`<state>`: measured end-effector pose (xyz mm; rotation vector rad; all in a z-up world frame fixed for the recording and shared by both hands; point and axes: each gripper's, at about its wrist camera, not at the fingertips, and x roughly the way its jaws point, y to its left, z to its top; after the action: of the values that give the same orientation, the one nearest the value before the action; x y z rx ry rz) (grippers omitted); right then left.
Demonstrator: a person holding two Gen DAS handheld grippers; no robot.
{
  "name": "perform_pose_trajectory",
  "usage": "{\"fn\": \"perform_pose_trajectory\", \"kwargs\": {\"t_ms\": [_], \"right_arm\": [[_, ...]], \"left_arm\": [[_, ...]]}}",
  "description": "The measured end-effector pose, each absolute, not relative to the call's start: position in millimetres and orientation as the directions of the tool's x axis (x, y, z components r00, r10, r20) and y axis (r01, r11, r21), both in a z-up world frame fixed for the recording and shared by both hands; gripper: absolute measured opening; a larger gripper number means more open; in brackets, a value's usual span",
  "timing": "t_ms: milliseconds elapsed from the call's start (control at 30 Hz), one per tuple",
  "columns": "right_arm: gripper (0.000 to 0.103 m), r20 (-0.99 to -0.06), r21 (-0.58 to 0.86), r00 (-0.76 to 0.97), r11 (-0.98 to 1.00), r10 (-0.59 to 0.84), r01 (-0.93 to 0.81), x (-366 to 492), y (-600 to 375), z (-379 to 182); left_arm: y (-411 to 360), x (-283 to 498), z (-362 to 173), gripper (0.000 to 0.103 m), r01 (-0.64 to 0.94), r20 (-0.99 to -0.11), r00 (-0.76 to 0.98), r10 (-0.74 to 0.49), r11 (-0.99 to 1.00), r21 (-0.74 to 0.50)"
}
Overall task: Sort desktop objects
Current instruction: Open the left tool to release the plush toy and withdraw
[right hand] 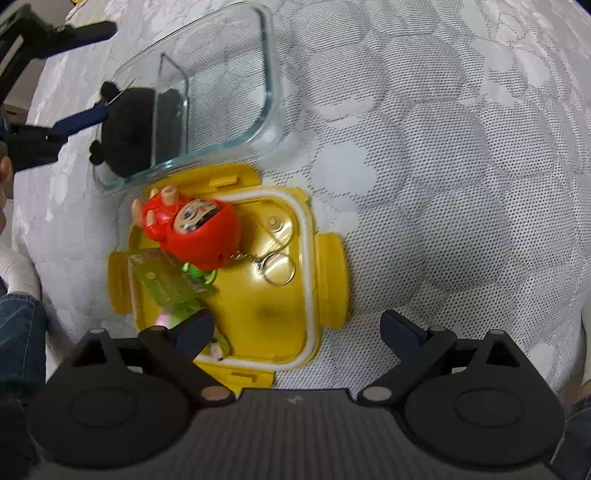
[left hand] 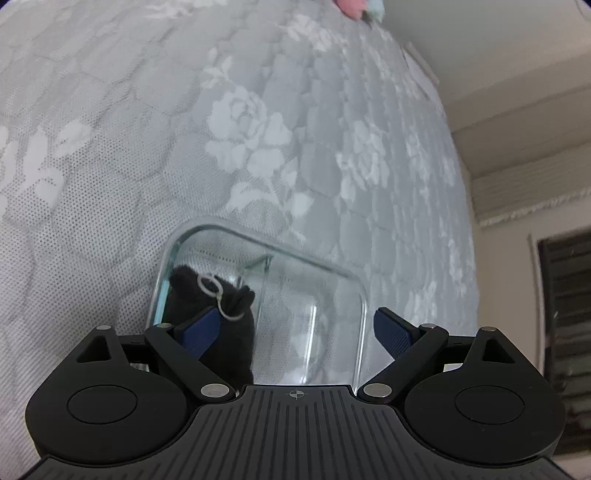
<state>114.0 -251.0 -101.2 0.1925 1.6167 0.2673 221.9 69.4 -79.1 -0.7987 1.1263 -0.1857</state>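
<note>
A clear glass container (left hand: 347, 280) with an inner divider lies on the lace tablecloth; it also shows in the right wrist view (right hand: 271, 92). A black plush toy (left hand: 218, 299) with a white ring sits in its left compartment, also in the right wrist view (right hand: 127, 133). My left gripper (left hand: 295, 328) is open right above the container, its left finger beside the plush. A yellow lid (right hand: 328, 269) holds a red figure keychain (right hand: 195, 229) and a green packet (right hand: 166, 284). My right gripper (right hand: 297, 328) is open and empty above the lid.
The grey floral tablecloth (left hand: 258, 122) covers the table. A pink and pale blue object (left hand: 360, 7) lies at the far edge. The table edge, a wall and a dark window (left hand: 565, 332) are to the right. A person's jeans (right hand: 18, 332) show at left.
</note>
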Motion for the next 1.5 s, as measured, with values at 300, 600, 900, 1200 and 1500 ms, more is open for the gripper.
{"fn": "perform_pose_trajectory", "kwargs": {"t_ms": [300,600,900,1200,1500], "right_arm": [[0.098,-0.943,0.321,-0.09,0.947,0.32,0.007,121,-250,-110],[0.098,-0.945,0.317,-0.092,0.948,0.314,-0.015,120,-242,-109],[0.098,-0.946,0.315,-0.087,0.949,0.313,-0.005,121,-241,-109],[0.098,-0.946,0.314,-0.086,0.949,0.314,0.004,123,-240,-110],[0.098,-0.943,0.321,-0.103,0.946,0.315,-0.045,114,-226,-109]], "left_arm": [[99,225,-100,0.094,-0.386,-0.588,0.518,-0.622,0.443,-0.809],[91,226,-86,0.094,-0.3,-0.492,0.535,-0.687,0.39,-0.87],[76,222,-83,0.095,-0.301,-0.56,0.415,-0.717,0.473,-0.828],[77,226,-103,0.095,-0.349,-0.597,0.44,-0.671,0.485,-0.802],[86,239,-98,0.095,-0.298,-0.589,0.525,-0.614,0.515,-0.804]]}}
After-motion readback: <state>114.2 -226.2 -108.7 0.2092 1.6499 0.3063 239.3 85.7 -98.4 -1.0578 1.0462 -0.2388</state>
